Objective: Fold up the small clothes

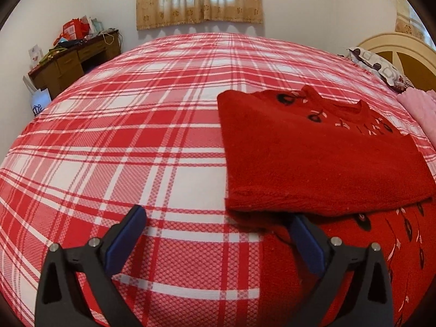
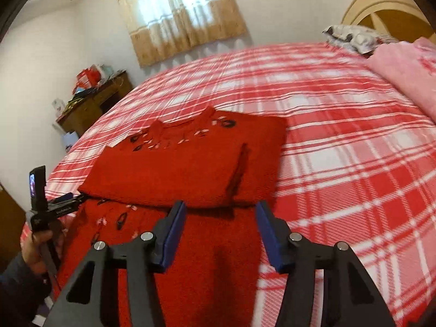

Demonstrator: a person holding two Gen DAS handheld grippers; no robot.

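My left tool (image 1: 218,229) stands spread wide and holds nothing: its left blue pad hangs over the plaid bedsheet (image 1: 136,136), its right pad sits at the near edge of the red sweater (image 1: 313,163). My right tool (image 2: 220,218) is parted too, gripping nothing, both pads poised above the sweater's lower cloth.

The sweater (image 2: 177,169) is fuzzy, thick red knit, with dark and pale leaf-like embroidery. It lies flat on the bed, right of centre in the left wrist view, left of centre in the right. Its upper part is doubled over into a blunt-cornered rectangle with a soft, rounded fold edge nearest me. The collar points away toward the curtained window (image 2: 179,13); the long axis runs from me to the far wall. The sheet is a woven red-and-white check.
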